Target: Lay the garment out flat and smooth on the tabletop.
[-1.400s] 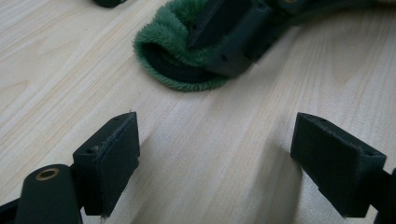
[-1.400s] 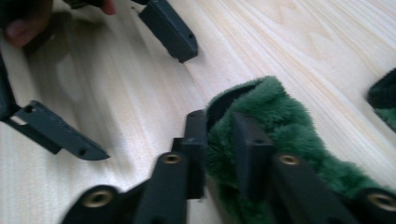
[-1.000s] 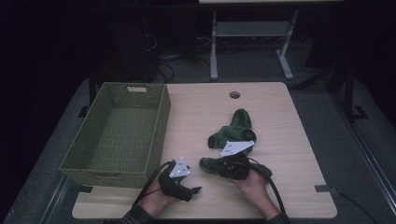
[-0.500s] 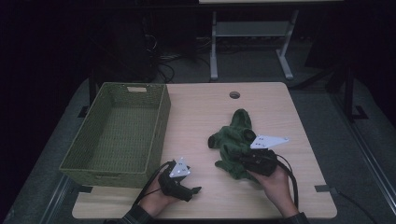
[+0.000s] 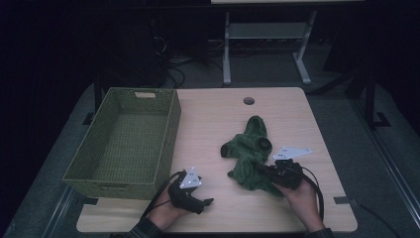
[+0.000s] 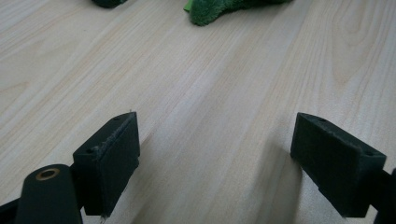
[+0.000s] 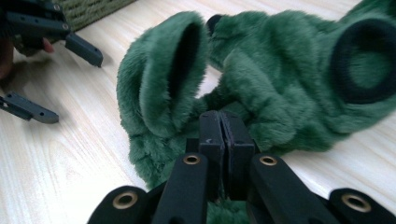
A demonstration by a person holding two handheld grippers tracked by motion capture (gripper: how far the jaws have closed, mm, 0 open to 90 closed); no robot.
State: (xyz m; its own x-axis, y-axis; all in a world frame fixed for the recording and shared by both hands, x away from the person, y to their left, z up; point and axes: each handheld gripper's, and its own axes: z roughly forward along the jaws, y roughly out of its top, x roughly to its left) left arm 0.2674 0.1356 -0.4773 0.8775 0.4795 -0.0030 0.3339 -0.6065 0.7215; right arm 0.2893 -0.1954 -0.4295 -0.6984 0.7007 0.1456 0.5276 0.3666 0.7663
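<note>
Holding a gripper in each hand, I work at a pale wooden table [image 5: 213, 124]. My right gripper [image 7: 219, 135] has its two black jaws pressed together on a fold of a fuzzy green garment [image 5: 250, 158], which lies crumpled on the right half of the table. In the right gripper view the plush fabric bulges up around the closed jaws, with an open sleeve or cuff [image 7: 180, 70] standing up at the left and a dark ribbed ring [image 7: 366, 60] at the upper right. From above, my right hand [image 5: 299, 198] comes in from the near edge, and the grey plate on top of that gripper sits just beside the garment's near right side.

My left gripper [image 5: 203, 202] rests low over the table near the front edge, close to the near right corner of a green woven basket [image 5: 171, 124]. Its jaws stand wide apart with bare wood between them, as the left gripper view shows; they grip nothing. At the top of that view, the edge of the green garment lies well ahead of the jaws. My left hand [image 5: 166, 213] wraps the handle, and a cable trails back from it toward me.

The basket sits on the left half of the table, apart from the garment. A small round hole [image 5: 248, 100] is set into the table near its far edge, beyond the garment.
</note>
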